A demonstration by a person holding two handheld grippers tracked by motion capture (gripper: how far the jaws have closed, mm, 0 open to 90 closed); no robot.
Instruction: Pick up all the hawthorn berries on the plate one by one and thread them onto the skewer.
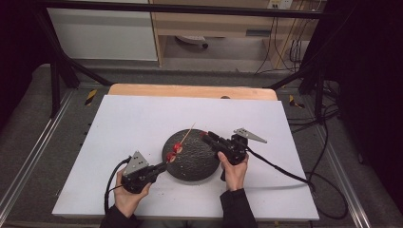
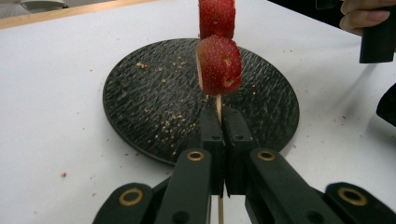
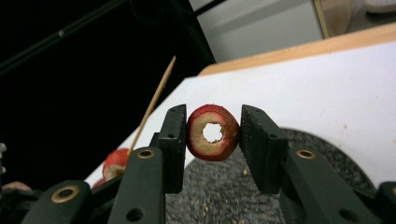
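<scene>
Threading goes best if the right gripper (image 3: 212, 135), clamped on the cored fruit ring (image 3: 213, 133), centres its hole on the skewer (image 3: 154, 100) tip; the left gripper (image 2: 224, 122) pinches the skewer's base, seemingly steady.

The white table top (image 1: 142, 123) under my fingers (image 1: 231, 167) rests on a wooden board whose edge (image 1: 190, 90) shows at the far side. A round black textured plate (image 1: 192, 164) lies directly on it, between my two hands, under my fingertips. Small crumbs (image 2: 63, 174) lie scattered on the white surface beside the plate.
</scene>
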